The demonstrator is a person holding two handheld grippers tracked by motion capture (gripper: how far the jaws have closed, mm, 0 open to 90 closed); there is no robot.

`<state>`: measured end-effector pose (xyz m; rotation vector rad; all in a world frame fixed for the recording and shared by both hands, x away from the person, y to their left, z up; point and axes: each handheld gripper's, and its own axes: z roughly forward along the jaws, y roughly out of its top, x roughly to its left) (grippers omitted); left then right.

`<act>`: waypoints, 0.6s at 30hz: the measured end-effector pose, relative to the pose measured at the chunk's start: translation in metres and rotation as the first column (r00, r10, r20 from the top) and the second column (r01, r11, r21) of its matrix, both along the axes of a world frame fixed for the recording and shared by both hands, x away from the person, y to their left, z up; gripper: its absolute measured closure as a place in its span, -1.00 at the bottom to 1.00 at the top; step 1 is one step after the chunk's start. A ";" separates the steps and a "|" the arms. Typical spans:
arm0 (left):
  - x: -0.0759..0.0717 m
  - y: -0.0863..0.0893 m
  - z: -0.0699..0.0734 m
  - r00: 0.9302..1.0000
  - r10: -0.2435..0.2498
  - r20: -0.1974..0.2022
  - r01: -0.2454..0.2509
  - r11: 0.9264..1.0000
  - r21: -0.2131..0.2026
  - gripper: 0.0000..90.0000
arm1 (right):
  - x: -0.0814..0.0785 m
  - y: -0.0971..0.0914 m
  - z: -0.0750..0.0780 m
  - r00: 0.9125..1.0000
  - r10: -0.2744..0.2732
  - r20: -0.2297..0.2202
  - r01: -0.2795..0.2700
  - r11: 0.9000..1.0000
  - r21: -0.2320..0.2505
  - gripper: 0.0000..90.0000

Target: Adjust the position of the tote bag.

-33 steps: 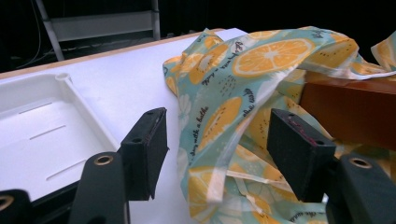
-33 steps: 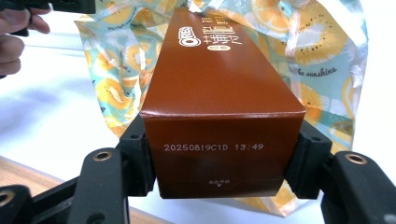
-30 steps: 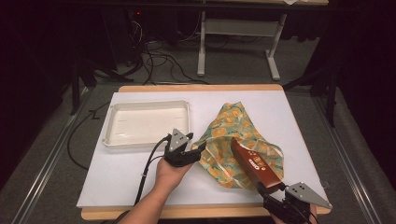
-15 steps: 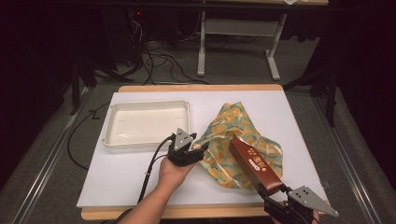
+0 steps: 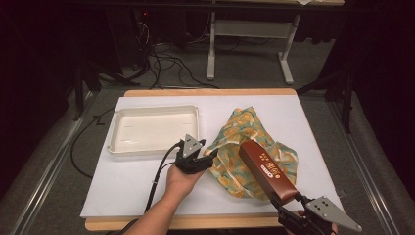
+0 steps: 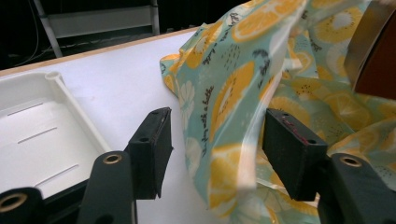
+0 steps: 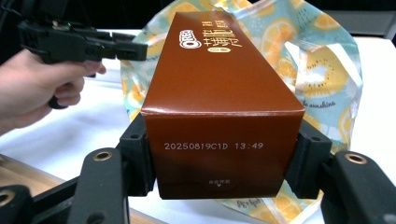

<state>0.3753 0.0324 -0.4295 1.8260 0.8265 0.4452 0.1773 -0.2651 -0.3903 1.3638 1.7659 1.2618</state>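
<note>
From the high view I could not see my right gripper [image 5: 293, 208] whole: the picture's bottom edge cut off its body and the hand behind it. The brown box [image 5: 266, 171] hid part of the fruit-print bag [image 5: 244, 137] beneath it. In the left gripper view the bag's [image 6: 243, 93] near fold was blurred, so I could not tell whether the pads touched it, and the box [image 6: 376, 65] ran off the right edge. The small print under the date stamp was too tiny to read.

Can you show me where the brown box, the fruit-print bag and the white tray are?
Box [image 7: 219, 93], right gripper view, on its top face.
Bag [image 6: 233, 88], left gripper view, on a printed orange slice.
Tray [image 5: 154, 129], high view, on its bare floor.
</note>
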 end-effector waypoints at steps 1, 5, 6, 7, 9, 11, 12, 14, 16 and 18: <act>0.000 0.000 0.000 1.000 0.001 0.001 -0.001 1.000 0.001 -0.04 | -0.001 0.000 0.001 1.000 0.002 0.004 -0.002 1.000 -0.001 -0.12; 0.001 0.000 -0.001 1.000 0.004 -0.004 -0.004 1.000 0.008 -0.03 | -0.002 -0.001 0.005 1.000 0.002 0.018 -0.003 1.000 0.005 -0.12; 0.001 0.000 -0.001 1.000 0.004 -0.004 -0.004 1.000 0.010 -0.03 | -0.002 -0.001 0.006 1.000 0.001 0.021 -0.002 1.000 0.006 -0.12; 0.001 0.000 -0.001 1.000 0.003 -0.005 -0.003 1.000 0.013 -0.03 | -0.002 -0.001 0.007 1.000 0.003 0.024 -0.003 1.000 0.006 -0.12; 0.001 0.000 -0.002 1.000 0.006 -0.001 -0.006 1.000 0.017 -0.02 | -0.003 -0.001 0.009 1.000 0.007 0.031 -0.007 1.000 0.007 -0.12; 0.001 0.000 -0.002 1.000 0.008 0.000 -0.008 1.000 0.019 -0.02 | -0.004 -0.001 0.012 0.999 0.007 0.042 -0.007 1.000 0.013 -0.12; 0.001 0.001 -0.002 1.000 0.007 -0.001 -0.007 1.000 0.021 -0.02 | -0.004 -0.001 0.013 0.999 0.009 0.049 -0.010 1.000 0.014 -0.12; 0.001 0.002 -0.002 1.000 0.009 -0.003 -0.009 1.000 0.023 -0.02 | -0.005 -0.001 0.015 0.998 0.009 0.058 -0.010 1.000 0.012 -0.12; 0.001 0.002 -0.001 1.000 0.010 -0.001 -0.010 1.000 0.024 -0.02 | -0.005 0.000 0.016 0.998 0.009 0.065 -0.010 1.000 0.008 -0.12; 0.000 0.003 -0.001 1.000 0.009 0.000 -0.009 1.000 0.021 -0.03 | -0.004 0.000 0.017 0.998 0.012 0.068 -0.013 1.000 0.009 -0.12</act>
